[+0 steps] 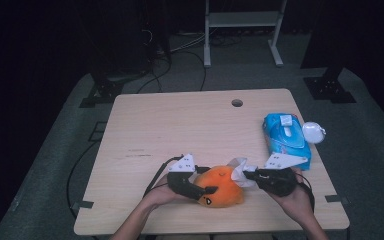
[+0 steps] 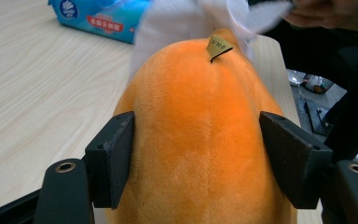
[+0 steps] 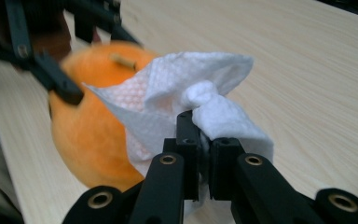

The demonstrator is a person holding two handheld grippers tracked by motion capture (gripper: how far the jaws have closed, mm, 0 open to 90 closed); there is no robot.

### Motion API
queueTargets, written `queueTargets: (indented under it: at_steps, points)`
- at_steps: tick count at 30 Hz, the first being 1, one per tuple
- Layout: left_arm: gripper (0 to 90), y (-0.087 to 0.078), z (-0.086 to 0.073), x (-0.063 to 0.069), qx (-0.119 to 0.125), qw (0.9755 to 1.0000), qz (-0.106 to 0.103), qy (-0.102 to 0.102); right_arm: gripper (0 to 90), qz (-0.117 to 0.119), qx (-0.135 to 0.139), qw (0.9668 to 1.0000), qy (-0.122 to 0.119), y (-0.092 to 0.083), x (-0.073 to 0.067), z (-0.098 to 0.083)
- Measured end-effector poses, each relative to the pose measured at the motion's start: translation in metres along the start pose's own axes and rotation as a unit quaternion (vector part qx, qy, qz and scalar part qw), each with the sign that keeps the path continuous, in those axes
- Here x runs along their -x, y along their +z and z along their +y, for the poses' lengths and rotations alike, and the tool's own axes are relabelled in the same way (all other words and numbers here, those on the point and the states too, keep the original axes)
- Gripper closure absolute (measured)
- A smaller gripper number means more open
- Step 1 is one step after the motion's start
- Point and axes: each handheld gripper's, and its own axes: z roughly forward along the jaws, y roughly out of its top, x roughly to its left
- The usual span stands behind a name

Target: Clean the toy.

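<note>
My left hand-held gripper (image 2: 196, 158) clamps the round orange plush toy (image 1: 221, 186) at the surface's (image 1: 180, 125) near edge; its fuzzy top carries a small tan tag (image 2: 218, 45). My right hand-held gripper (image 3: 204, 140) pinches a crumpled white wipe (image 3: 186, 102) against the toy.

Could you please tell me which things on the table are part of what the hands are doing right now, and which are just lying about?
In use:
- orange plush toy, held between the left gripper jaws
- white tissue, pinched by the right gripper against the toy

Lying about:
- blue tissue pack, far right on the table
- small white round thing beside the pack
</note>
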Motion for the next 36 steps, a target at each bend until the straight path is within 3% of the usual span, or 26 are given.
queueTargets:
  at_steps: [2,4,6,8,11,14,16,17,20,23,26,29,32,33,35,36]
  points:
    - [29.2,0.002,0.001,0.002,0.001,1.0,-0.002,0.008,83.7,0.023,0.017,0.9996,0.005,-0.001,-0.002,0.002]
    - [29.2,0.002,0.001,0.003,0.002,0.9999,-0.001,0.016,82.9,0.047,0.025,0.9986,-0.006,0.004,-0.008,0.003]
    - [28.8,0.001,0.001,0.003,0.0,0.9999,0.0,0.014,82.9,0.048,0.009,0.9986,-0.019,0.01,-0.012,0.003]
    - [24.4,-0.001,0.004,0.005,-0.009,0.9998,0.012,0.01,83.4,0.057,-0.007,0.9982,-0.017,0.015,-0.012,0.0]
    - [17.2,-0.003,0.009,0.008,-0.02,0.9997,0.014,0.005,83.8,0.054,-0.027,0.998,-0.019,0.015,-0.008,-0.004]
    - [23.9,-0.003,0.008,0.012,-0.03,0.9993,-0.001,0.025,83.8,0.073,-0.026,0.9969,-0.012,0.01,-0.005,-0.003]
    - [27.5,-0.003,0.007,0.011,-0.024,0.9995,-0.006,0.019,83.7,0.065,0.008,0.9979,-0.003,0.005,-0.004,-0.002]
    - [28.6,-0.002,0.006,0.011,-0.022,0.9994,-0.01,0.026,83.6,0.056,0.022,0.9982,0.005,0.005,-0.004,-0.002]
    - [28.8,-0.003,0.007,0.012,-0.022,0.999,-0.013,0.036,83.5,0.036,0.015,0.9992,0.001,0.007,-0.002,-0.003]
    - [20.6,-0.004,0.009,0.009,-0.031,0.9994,-0.006,0.015,83.5,0.048,-0.025,0.9985,-0.004,0.016,-0.003,-0.007]
    - [12.5,-0.003,0.008,0.008,-0.052,0.9986,-0.008,-0.01,83.5,0.059,-0.033,0.9977,-0.003,0.014,-0.002,-0.006]
    - [12.1,0.001,0.006,0.008,-0.057,0.9983,-0.01,-0.01,83.5,0.073,-0.034,0.9967,0.008,0.014,-0.001,-0.007]
    - [30.0,0.001,0.006,0.01,-0.046,0.9986,0.009,0.026,84.1,0.087,-0.028,0.9956,0.02,0.014,-0.002,-0.006]
    - [35.9,0.0,0.007,0.01,-0.037,0.9986,0.016,0.035,84.2,0.081,-0.027,0.9962,0.016,0.014,-0.002,-0.005]
    - [41.0,-0.003,0.01,0.01,-0.018,0.997,0.035,0.066,84.3,0.078,-0.012,0.9967,0.018,0.01,-0.003,-0.003]
    - [41.4,-0.005,0.013,0.01,-0.009,0.9949,0.051,0.087,84.3,0.075,-0.007,0.997,0.019,0.009,-0.003,-0.002]
